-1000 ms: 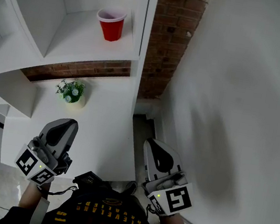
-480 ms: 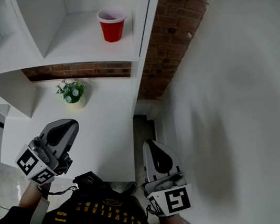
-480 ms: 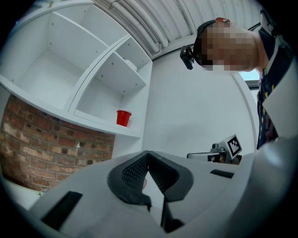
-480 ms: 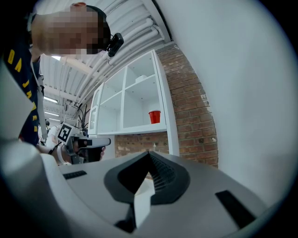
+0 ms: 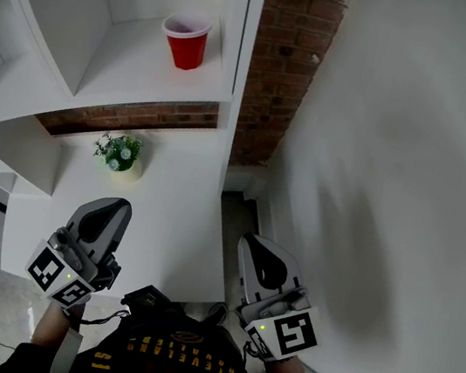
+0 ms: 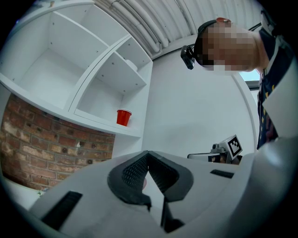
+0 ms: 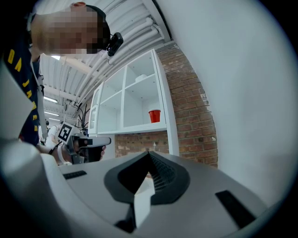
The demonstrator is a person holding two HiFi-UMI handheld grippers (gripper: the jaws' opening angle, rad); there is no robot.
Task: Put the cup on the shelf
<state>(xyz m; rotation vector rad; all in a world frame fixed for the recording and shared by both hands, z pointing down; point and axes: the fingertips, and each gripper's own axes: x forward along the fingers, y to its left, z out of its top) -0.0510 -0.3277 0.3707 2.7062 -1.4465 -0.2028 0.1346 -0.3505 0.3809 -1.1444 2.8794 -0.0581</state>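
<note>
A red cup (image 5: 185,39) stands upright on the white shelf (image 5: 138,68), in the right-hand compartment near its front edge. It also shows as a small red cup (image 6: 123,117) in the left gripper view and as the red cup (image 7: 154,115) in the right gripper view. Both grippers are held low and close to the person's body, far from the cup. My left gripper (image 5: 107,212) is shut with nothing between its jaws. My right gripper (image 5: 263,254) is likewise shut and empty.
A small potted plant (image 5: 118,153) sits on the white counter (image 5: 166,214) below the shelf. A brick wall (image 5: 280,65) runs beside the shelf unit, and a plain white wall (image 5: 396,164) fills the right side.
</note>
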